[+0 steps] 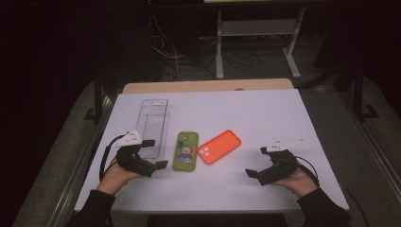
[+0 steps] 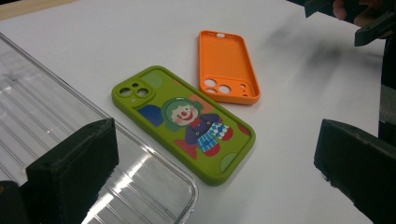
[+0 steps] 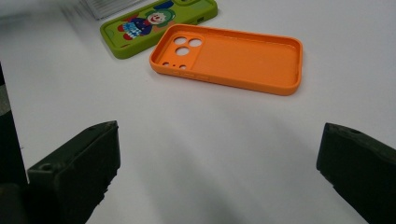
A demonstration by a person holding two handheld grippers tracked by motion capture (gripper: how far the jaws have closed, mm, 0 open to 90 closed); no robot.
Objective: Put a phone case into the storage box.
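Hovering, left gripper [image 1: 153,153]: it is sitting at about 8 o'clock on the table [image 1: 265,109], jaws spread wide and pinching nothing, pointing toward the middle.
Hovering, right gripper [image 1: 257,161]: it is sitting at about 4 o'clock, jaws likewise spread and empty, facing inward across the bare white surface.
Lying nearest the left jaws, clear tray [image 1: 153,126]: it is resting at about 9 o'clock, its near corner just beside the left gripper, one jaw overlapping its rim in the left gripper view.
Lying at centre, green clown case [image 2: 184,122]: it is lying flat, printed back up, just right of the tray and apart from it.
Lying beyond it, orange case [image 3: 229,56]: it is lying hollow side up at about 3 o'clock from the green one, near it but not touching, well ahead of the right jaws.
Risking, tray: the left jaw is probably going to nudge the light tray if it swings toward the green case.
Risking, grip: both cases are lying flat and thin, so jaws are likely to skid over an edge and push a case rather than pinching it.
Risking, neighbours: sliding one case is likely to knock the other.
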